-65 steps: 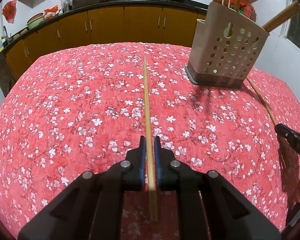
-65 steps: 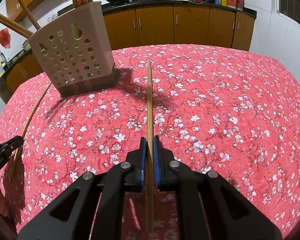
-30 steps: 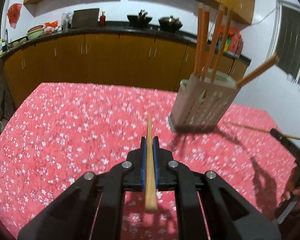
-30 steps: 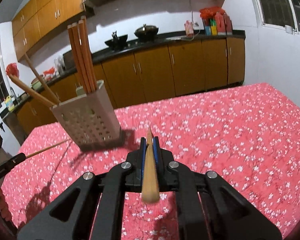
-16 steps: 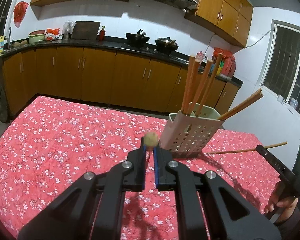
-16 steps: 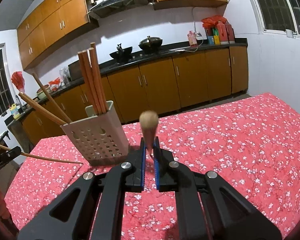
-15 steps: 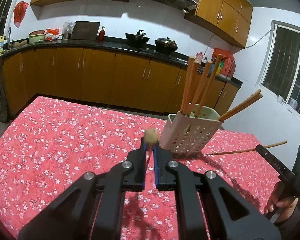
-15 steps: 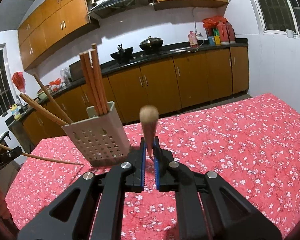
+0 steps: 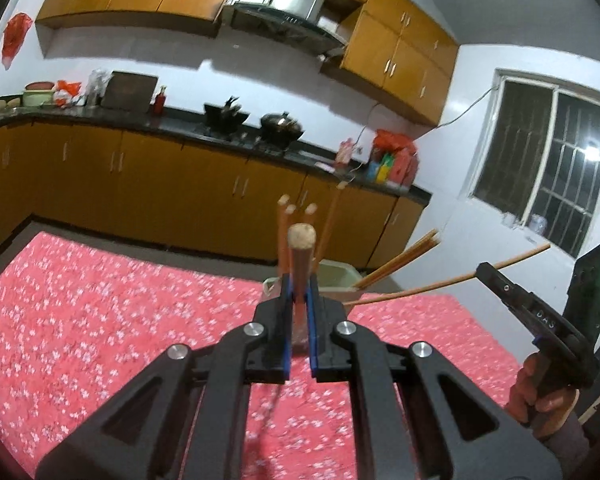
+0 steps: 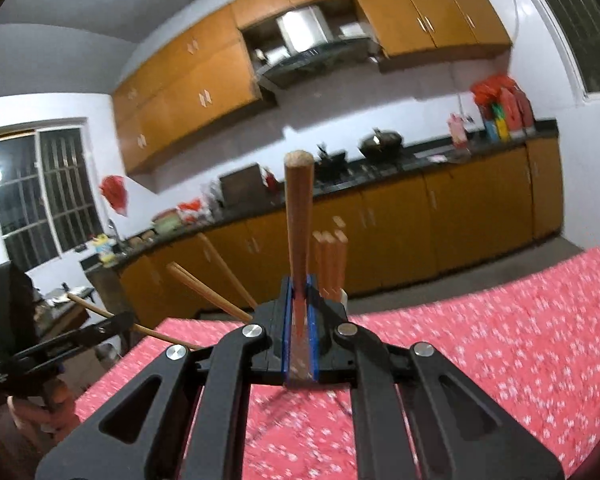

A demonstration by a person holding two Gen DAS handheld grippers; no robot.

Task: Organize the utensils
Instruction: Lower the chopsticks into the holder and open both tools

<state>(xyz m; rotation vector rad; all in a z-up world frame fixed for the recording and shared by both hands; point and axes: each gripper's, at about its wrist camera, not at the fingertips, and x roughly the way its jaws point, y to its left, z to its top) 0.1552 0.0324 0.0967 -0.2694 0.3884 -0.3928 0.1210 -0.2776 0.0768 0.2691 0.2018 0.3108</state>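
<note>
The left black two-finger tool (image 9: 300,304) is clamped on a round wooden chopstick (image 9: 301,264), which stands nearly upright between the blue-lined pads (image 9: 286,320), its blunt end pointing up toward the camera. From the right wrist view this same left tool (image 10: 112,326) shows at the left edge, raised off the bench's left side with the thin wooden chopstick (image 10: 156,332) slanting through its tip and the person's hand (image 10: 40,408) below it.

Below both tools lies the bench (image 9: 80,320), covered in a red cloth printed with small white blossoms. Toward its far edge stands the pale beige plastic utensil holder (image 9: 334,278), mostly hidden behind the left tool's fingers. Several reddish wooden chopsticks (image 9: 288,224) stand upright in it, and another pair (image 9: 404,258) leans out toward the right side. In the right wrist view the holder is almost wholly hidden; only a pale sliver of its rim (image 10: 342,296) shows, with the upright chopsticks (image 10: 332,264) rising above it and the leaning pair (image 10: 208,292) angled to the left.

The right black two-finger tool (image 10: 300,312) is closed on a second round wooden chopstick (image 10: 298,220), held upright, blunt end up. From the left wrist view this right tool (image 9: 484,272) hangs above the bench's right side, its long thin chopstick (image 9: 432,286) crossing toward the holder, with the person's right hand (image 9: 540,396) wrapped around the grip.

Behind the bench run orange-brown kitchen cabinets (image 9: 140,184) under a dark countertop (image 9: 180,124) carrying two black woks (image 9: 280,128).
</note>
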